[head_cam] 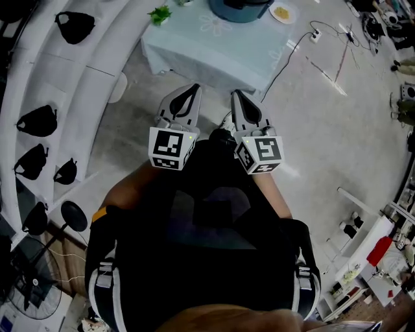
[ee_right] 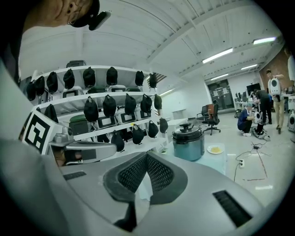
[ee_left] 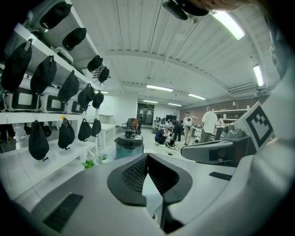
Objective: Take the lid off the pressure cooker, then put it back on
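Note:
The teal pressure cooker stands on a table with a pale blue cloth, at the top edge of the head view. Its dark lid sits on the pot. It shows ahead in the left gripper view as well, pressure cooker with lid in place. Both grippers are held close to the person's body, well short of the table. My left gripper is shut with nothing in it, jaws touching at the tip. My right gripper is likewise shut and empty.
A small plate lies right of the cooker and a green plant stands at the table's left corner. White shelves with black bags run along the left. A cable and socket strip lie on the floor at right. People stand far off.

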A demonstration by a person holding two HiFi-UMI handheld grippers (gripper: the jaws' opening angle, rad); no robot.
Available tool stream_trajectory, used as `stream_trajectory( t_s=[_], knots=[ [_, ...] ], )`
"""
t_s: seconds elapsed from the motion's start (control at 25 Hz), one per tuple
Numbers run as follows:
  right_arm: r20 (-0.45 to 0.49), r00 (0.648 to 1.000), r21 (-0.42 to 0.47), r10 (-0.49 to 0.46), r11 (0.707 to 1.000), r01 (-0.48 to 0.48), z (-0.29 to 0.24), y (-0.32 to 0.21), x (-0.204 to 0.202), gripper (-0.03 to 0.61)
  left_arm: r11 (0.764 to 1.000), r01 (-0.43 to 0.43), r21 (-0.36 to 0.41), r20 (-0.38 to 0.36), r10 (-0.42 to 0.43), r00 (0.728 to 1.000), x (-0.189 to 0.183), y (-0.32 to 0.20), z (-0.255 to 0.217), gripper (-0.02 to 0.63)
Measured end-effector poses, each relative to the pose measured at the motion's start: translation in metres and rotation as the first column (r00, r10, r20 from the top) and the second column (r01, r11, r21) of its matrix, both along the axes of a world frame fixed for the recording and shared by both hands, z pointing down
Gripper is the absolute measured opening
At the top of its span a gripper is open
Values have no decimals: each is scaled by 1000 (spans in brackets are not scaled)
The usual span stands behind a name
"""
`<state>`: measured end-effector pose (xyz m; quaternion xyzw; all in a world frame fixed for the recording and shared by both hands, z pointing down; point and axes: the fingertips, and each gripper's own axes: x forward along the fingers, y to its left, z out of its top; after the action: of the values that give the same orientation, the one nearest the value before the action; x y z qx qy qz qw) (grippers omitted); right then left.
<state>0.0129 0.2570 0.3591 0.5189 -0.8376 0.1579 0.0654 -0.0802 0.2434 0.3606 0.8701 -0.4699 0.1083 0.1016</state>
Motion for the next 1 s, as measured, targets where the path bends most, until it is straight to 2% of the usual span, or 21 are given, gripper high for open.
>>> stream_trajectory(
  t_s=[0.6, 1.0],
  knots=[
    [2, 993, 40, -122, 992, 122, -14, -88, 66, 17, 996, 76, 41, 30, -77, 997, 69, -83, -24, 9],
    [11, 977, 46, -214, 976, 213, -13, -127, 111, 16, 991, 133, 22, 66, -134, 989, 120, -108, -19, 9]
  ],
)
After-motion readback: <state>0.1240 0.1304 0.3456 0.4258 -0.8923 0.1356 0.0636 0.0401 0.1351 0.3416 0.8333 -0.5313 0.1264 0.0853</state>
